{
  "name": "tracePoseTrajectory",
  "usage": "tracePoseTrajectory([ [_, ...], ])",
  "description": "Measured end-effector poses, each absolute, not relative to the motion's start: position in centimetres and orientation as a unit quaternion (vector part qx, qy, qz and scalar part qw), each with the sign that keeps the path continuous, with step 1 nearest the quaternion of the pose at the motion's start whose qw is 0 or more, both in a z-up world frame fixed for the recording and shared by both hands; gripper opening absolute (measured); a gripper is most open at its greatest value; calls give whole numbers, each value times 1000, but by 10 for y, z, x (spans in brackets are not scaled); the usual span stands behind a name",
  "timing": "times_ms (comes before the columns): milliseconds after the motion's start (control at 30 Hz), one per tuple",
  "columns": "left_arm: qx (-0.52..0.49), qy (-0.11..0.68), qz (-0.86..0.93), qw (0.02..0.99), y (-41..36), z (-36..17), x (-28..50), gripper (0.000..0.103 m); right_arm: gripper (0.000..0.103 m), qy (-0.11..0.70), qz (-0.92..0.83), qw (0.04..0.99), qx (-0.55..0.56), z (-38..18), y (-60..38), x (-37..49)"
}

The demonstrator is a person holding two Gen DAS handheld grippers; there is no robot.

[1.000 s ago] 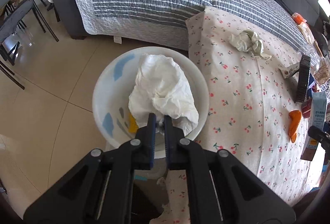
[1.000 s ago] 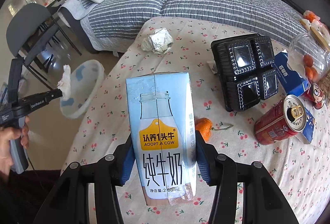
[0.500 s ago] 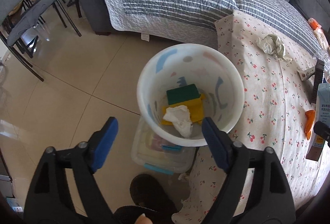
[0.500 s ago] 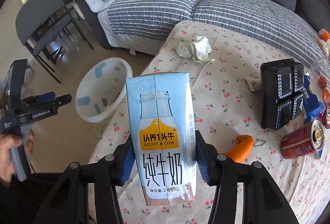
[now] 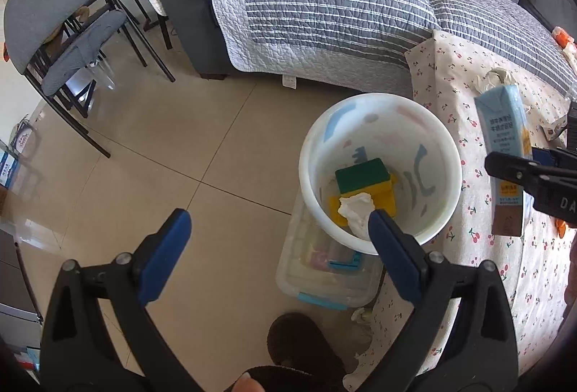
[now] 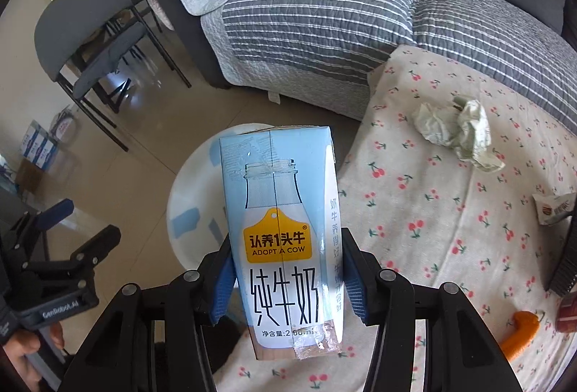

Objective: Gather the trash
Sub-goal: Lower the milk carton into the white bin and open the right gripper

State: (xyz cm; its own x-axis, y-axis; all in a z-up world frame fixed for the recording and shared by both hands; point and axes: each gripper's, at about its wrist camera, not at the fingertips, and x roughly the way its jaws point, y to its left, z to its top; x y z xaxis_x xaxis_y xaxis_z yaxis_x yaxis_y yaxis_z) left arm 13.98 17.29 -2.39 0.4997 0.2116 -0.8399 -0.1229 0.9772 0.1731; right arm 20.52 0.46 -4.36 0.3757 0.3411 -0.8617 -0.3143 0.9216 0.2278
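A white trash bin (image 5: 310,175) stands on the floor beside the cherry-print table (image 5: 479,255); it holds a green-and-yellow sponge (image 5: 364,175) and a white tissue (image 5: 355,208). My left gripper (image 5: 277,229) is open and empty, just left of and above the bin. My right gripper (image 6: 286,278) is shut on a light blue milk carton (image 6: 281,233), upright over the table edge beside the bin (image 6: 187,208). The carton also shows in the left wrist view (image 5: 503,139). A crumpled paper wad (image 6: 458,128) lies on the table.
A clear plastic box (image 5: 324,276) sits on the floor under the bin. A striped sofa (image 5: 324,13) stands behind, grey chairs (image 5: 61,31) to the left. An orange peel (image 6: 519,330), a snack wrapper (image 6: 551,208) and a black tray edge (image 6: 566,255) lie on the table.
My left gripper opened and dropped the white tissue into the bin, then drew back to the left. My right gripper carried the milk carton leftward across the table to the bin's side.
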Motion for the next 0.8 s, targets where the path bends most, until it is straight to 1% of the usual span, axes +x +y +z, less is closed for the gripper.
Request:
tracePoseTrajectory([
  [267,34,489,96,866,182,-21,140,98,55,527,205,824,41,-52,28,223],
  [333,33,489,98,866,184,-21,139,98,64,527,207,823,53,-51,30,224],
  [400,31,490,99,865,185,-22,139,98,68,523,206,825,57,-48,28,223],
  [600,28,494,97,863,186,-24,140,98,71,518,194,832,33,-36,17,216],
  [700,28,495,94,863,183,-24,140,98,75,511,184,840,10,-30,4,208],
  [800,28,496,91,863,179,-24,140,98,77,509,180,842,10,-24,-17,199],
])
